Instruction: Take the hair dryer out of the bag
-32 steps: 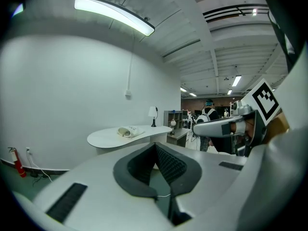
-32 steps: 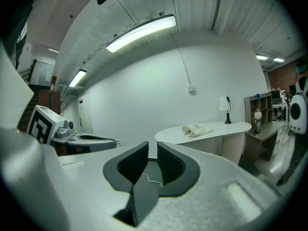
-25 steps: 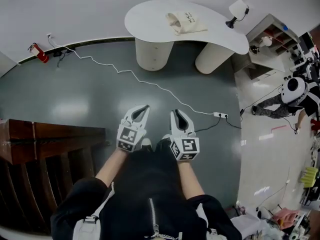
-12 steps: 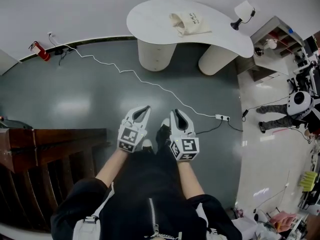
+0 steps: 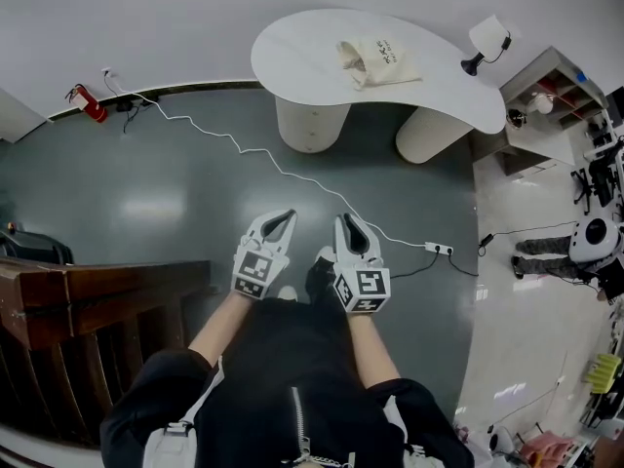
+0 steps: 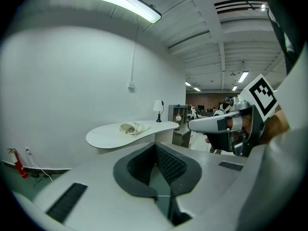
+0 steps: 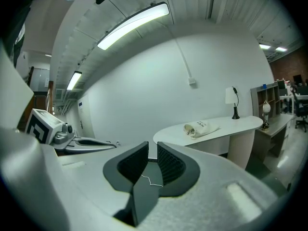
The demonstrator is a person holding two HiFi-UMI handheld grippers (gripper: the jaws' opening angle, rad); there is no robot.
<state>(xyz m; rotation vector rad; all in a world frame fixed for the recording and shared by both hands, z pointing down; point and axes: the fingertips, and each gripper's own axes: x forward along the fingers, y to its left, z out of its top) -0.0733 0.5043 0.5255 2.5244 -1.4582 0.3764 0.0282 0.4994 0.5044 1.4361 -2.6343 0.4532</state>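
A cream drawstring bag (image 5: 378,61) lies on the white curved table (image 5: 312,47) far ahead of me; the hair dryer itself does not show. The bag also appears small in the left gripper view (image 6: 132,127) and in the right gripper view (image 7: 198,128). Both grippers are held side by side in front of my body, over the grey floor and well short of the table. My left gripper (image 5: 278,224) (image 6: 155,146) is shut with nothing in it. The jaws of my right gripper (image 5: 353,230) (image 7: 152,146) stand a narrow gap apart, with nothing between them.
A desk lamp (image 5: 485,39) stands at the table's right end. A white cable (image 5: 244,149) runs across the floor to a power strip (image 5: 439,249). Dark wooden furniture (image 5: 97,300) is at my left, a shelf unit (image 5: 551,96) at the right, a fire extinguisher (image 5: 86,103) by the wall.
The table with the bag has shifted slightly right and lower in the head view as I walk forward. Both grippers keep the same pose and jaw setting.
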